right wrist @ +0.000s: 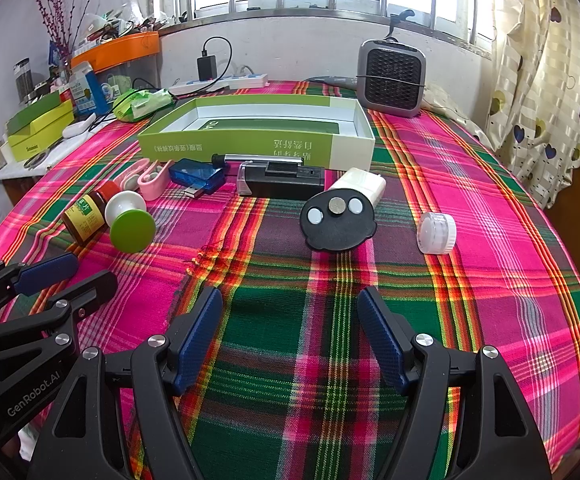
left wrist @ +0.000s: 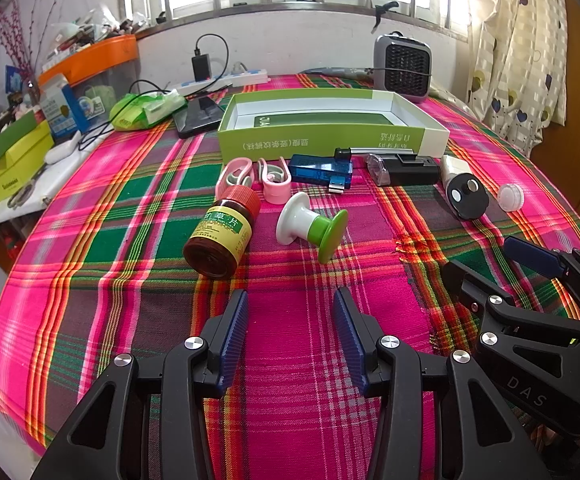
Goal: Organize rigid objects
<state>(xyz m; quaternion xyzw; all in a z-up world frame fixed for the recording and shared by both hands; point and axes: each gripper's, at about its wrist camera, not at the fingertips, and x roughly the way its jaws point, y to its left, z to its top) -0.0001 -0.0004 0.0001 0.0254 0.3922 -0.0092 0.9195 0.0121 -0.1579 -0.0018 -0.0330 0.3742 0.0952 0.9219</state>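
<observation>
Hovering: both grippers low over the plaid cloth [right wrist: 469,184], nothing held.
Left gripper [left wrist: 291,336]: released, jaws spread wide, blue pads empty; aimed toward bottle and green-white knob.
Right gripper [right wrist: 290,334]: released too, jaws apart, empty; sits just right of the left one, aimed at black disc.
Box [left wrist: 329,136]: green-white open tray at far side of cloth, only a green card inside it.
Brown bottle [left wrist: 220,236]: red cap, yellow label, lying on its side, left of knob.
Green-white knob [left wrist: 311,226]: on its side, just beside bottle.
Pink clips [left wrist: 254,178]: in front of box, left end of row.
Blue USB stick [left wrist: 321,170]: next to clips.
Black device [right wrist: 284,180]: clear end cap, touching box front.
White charger [right wrist: 359,186]: touching black disc [right wrist: 337,222]; disc has two white dots and one metal one.
White round cap [right wrist: 435,232]: alone, right of disc.
Heater [right wrist: 391,76]: grey, behind box.
</observation>
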